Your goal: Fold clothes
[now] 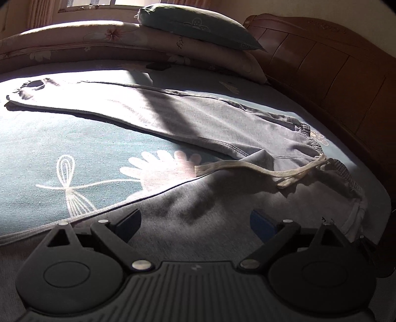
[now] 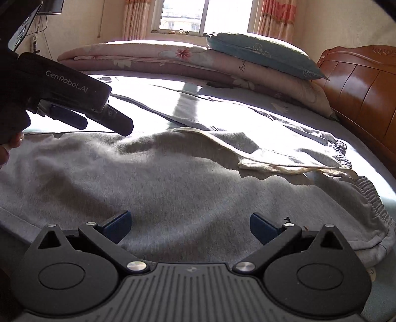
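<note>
We hold both tools over grey sweatpants point(image 1: 188, 116) spread on a bed w/ a teal printed sheet point(image 1: 49, 138), waistband toward the wooden headboard point(image 1: 329, 71). Left gripper point(image 1: 195, 223): jaws wide apart, nothing between them, blue pads hovering above the near trouser leg, whether touching the cloth we can't tell. Right gripper point(image 2: 190, 224): jaws likewise spread wide, empty, over grey fabric. Only the left wrist view shows the far leg running full length to its cuff at left, plus the sheet's white whisk-like line drawing point(image 1: 68, 183) and a pale flower print beside the near leg's edge. Only the right wrist view shows the window point(image 2: 205, 14) w/ patterned curtains, the wall cables at upper left, and the left tool itself from the side, fingers angled down toward the cloth, a hand point(image 2: 10, 146) partly visible behind it. Both views catch the cream drawstring point(image 1: 262, 171) lying across the waist area, the elastic waistband point(image 2: 366, 195), a folded floral quilt point(image 2: 148, 57) and a teal pillow point(image 2: 267, 54) stacked on it. Legible writing: "GenRobot.AI" in white on the left tool's black body. Script on the quilt's end is too small to read.
</note>
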`<action>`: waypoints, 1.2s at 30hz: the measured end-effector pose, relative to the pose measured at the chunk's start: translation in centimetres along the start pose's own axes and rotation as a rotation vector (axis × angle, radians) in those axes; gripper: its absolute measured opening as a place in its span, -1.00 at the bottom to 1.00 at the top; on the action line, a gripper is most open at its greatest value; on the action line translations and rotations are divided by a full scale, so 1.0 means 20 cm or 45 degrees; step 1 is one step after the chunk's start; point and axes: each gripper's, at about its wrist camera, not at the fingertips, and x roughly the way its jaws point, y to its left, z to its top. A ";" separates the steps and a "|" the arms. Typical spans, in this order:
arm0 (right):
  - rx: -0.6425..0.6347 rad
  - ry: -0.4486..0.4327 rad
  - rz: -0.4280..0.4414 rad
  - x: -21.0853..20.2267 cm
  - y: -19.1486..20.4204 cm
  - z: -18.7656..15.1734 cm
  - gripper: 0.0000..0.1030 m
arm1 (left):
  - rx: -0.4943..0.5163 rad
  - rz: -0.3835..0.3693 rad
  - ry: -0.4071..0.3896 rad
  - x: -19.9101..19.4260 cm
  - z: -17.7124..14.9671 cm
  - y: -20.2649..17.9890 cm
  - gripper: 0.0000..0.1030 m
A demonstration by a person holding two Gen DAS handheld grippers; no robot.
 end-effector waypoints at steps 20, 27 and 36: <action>-0.151 -0.071 0.148 0.05 0.39 0.17 1.00 | -0.079 0.084 -0.158 -0.14 -0.01 0.26 0.88; 0.001 0.000 0.245 -0.05 0.37 -0.02 1.00 | -0.071 0.077 -0.158 -0.14 -0.02 0.24 0.88; 0.137 -0.141 -0.135 -0.09 -0.14 0.11 1.00 | 0.037 0.061 -0.121 -0.08 -0.07 0.10 0.89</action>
